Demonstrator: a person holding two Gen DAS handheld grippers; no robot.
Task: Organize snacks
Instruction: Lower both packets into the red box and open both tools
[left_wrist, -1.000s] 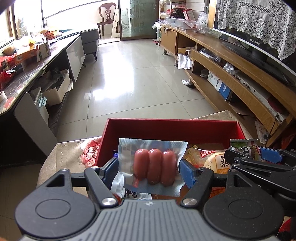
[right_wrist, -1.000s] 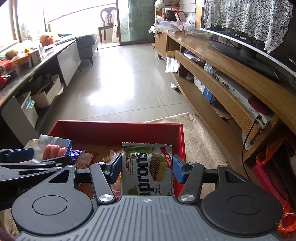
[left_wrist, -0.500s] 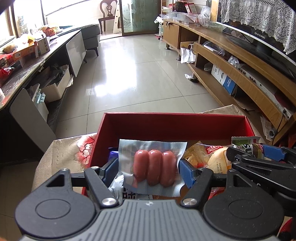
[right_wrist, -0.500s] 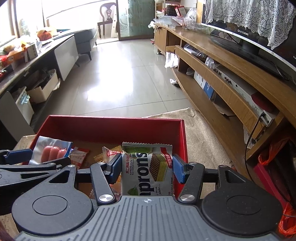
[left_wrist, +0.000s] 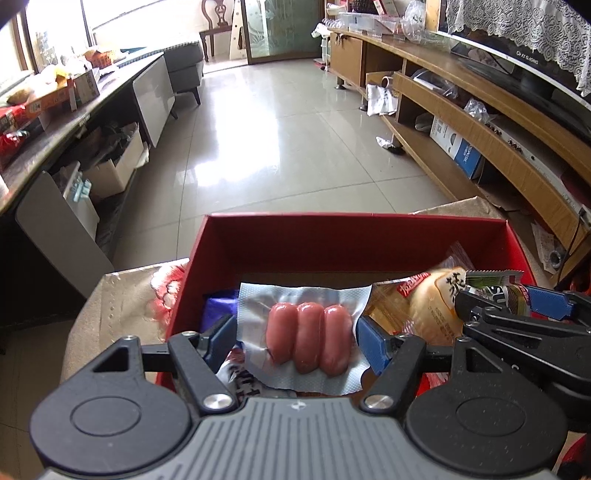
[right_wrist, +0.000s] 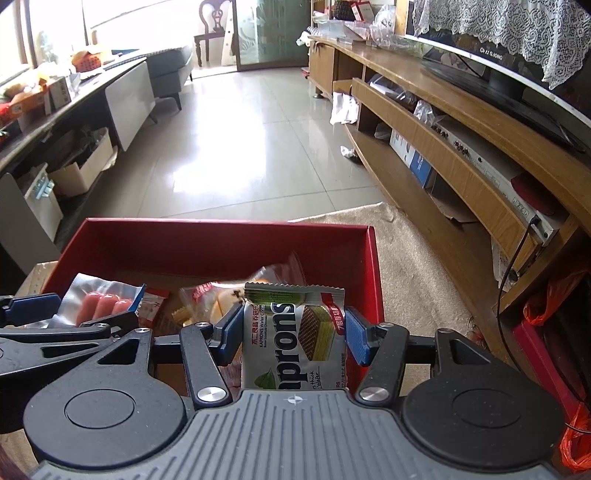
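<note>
Over the red box (left_wrist: 351, 236), the left gripper (left_wrist: 297, 341) clamps a sausage pack (left_wrist: 306, 339) near its left wall while the right gripper (right_wrist: 293, 334) pinches a wafer packet (right_wrist: 295, 332) by the right wall, apparently so both drop in side by side.

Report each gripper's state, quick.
Left gripper: shut on the sausage pack.
Right gripper: shut on the wafer packet.

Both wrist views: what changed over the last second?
Both grippers sank toward the red cardboard box, whose inside shows more now. Unchanged: left gripper clamps the clear vacuum pack of three pink sausages; right gripper clamps the silver-green wafer packet.
</note>
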